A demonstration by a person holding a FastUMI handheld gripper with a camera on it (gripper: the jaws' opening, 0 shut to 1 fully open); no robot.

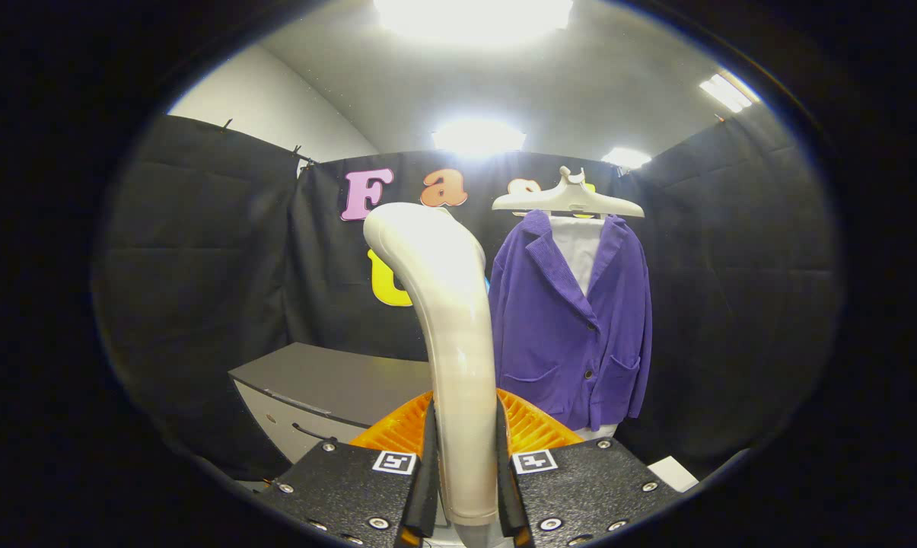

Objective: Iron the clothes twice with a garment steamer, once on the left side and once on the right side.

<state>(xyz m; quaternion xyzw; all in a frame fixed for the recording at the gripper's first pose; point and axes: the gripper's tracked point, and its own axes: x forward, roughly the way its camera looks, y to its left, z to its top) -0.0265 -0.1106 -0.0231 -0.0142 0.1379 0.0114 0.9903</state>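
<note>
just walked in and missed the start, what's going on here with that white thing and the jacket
A person is holding a handheld gripper, and its two fingers are shut on the handle of a cream garment steamer, which stands upright between them. Beyond the fingers, a purple jacket hangs on a pale hanger over a white shirt, against the black booth wall. The steamer is apart from the jacket, so steaming does not look underway yet. A grey cabinet sits beside the jacket.
</note>
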